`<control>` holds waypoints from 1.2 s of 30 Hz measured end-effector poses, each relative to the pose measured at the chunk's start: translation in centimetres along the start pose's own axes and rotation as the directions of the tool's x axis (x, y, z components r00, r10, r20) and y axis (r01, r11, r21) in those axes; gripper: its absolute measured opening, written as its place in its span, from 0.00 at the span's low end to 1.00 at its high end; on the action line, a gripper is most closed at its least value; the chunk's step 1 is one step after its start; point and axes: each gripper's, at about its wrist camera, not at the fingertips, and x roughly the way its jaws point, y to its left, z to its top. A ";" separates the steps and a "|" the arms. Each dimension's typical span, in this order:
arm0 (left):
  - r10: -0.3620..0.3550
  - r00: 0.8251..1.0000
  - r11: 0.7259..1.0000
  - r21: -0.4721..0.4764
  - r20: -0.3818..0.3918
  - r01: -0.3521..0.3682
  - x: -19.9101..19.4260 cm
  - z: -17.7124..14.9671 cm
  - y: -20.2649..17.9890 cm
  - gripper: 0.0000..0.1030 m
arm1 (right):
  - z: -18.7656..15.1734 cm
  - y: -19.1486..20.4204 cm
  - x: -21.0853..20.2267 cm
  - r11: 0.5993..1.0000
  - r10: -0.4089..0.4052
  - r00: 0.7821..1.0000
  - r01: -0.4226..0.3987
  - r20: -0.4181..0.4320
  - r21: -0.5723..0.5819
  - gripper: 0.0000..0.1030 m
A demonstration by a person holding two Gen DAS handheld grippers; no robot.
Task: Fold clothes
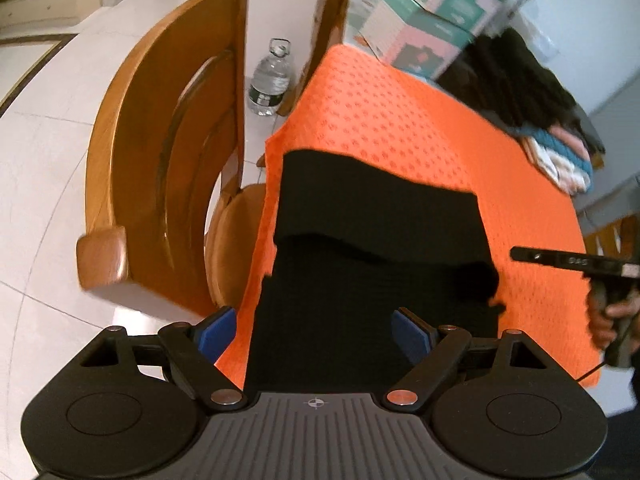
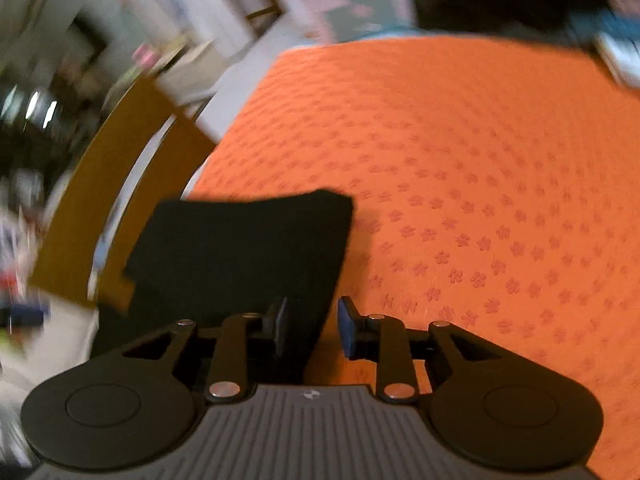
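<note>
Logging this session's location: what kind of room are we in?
Probably a home dining area: an orange patterned tablecloth covers the table, a curved wooden chair stands beside it, and a large clear water bottle sits on the tiled floor.

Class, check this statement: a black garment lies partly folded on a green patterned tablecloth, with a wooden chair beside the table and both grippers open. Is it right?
One detail is wrong: the tablecloth is orange, not green, as the left wrist view shows. The rest holds: the black garment lies partly folded on it, a wooden chair stands beside the table, and the left gripper and right gripper are both open.
</note>
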 end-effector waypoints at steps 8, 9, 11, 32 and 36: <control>-0.035 0.997 0.983 0.175 -0.074 0.048 0.0 -2.7 -0.7 0.84 | -5.3 7.9 -3.3 0.842 -0.050 0.986 -0.044 -0.159 -0.538 0.30; -0.036 0.996 0.978 0.200 -0.082 0.051 0.1 -3.0 -0.8 0.84 | -6.2 8.8 -3.4 0.797 -0.054 0.984 -0.060 -0.169 -0.601 0.30; -0.031 0.994 0.965 0.256 -0.101 0.056 0.5 -3.6 -1.2 0.84 | -7.9 10.6 -3.6 0.701 -0.055 0.980 -0.100 -0.193 -0.706 0.30; 0.027 0.984 0.829 0.554 -0.174 0.075 2.6 -7.9 -3.8 0.84 | -18.3 16.1 -0.9 0.017 -0.198 0.954 -0.226 -0.225 -0.974 0.51; 0.027 0.986 0.833 0.548 -0.167 0.070 2.5 -8.0 -3.7 0.84 | -19.8 15.2 -0.8 -0.087 -0.228 0.956 -0.210 -0.186 -0.974 0.50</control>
